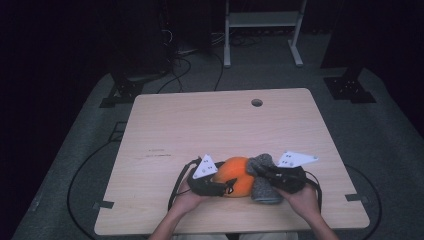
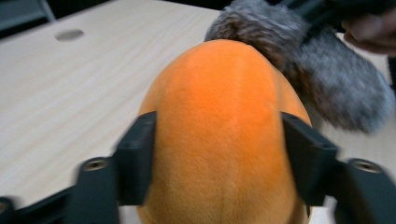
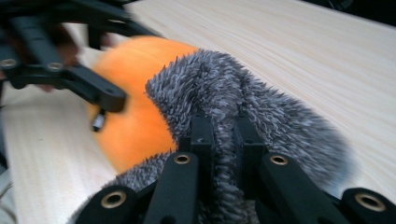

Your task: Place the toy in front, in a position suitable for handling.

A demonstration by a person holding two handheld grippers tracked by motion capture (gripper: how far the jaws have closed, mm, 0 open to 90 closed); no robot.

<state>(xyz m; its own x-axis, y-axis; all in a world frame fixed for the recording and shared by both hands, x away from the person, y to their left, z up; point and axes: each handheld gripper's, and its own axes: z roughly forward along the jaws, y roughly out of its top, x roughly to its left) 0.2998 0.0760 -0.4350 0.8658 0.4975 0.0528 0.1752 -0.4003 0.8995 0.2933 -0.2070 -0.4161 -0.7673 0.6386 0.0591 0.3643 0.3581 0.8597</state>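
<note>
Left gripper (image 2: 219,154) clamped on orange plush (image 2: 224,130); right gripper (image 3: 224,135) pinched grey fur (image 3: 261,107), at plush's 3 o'clock.

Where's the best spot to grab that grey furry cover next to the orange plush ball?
Take the grey furry cover by its raised fold, coming from the near right side, away from the orange plush ball. The fur bunches into a thin ridge there that narrow jaws can pinch, as the right gripper does now.
</note>
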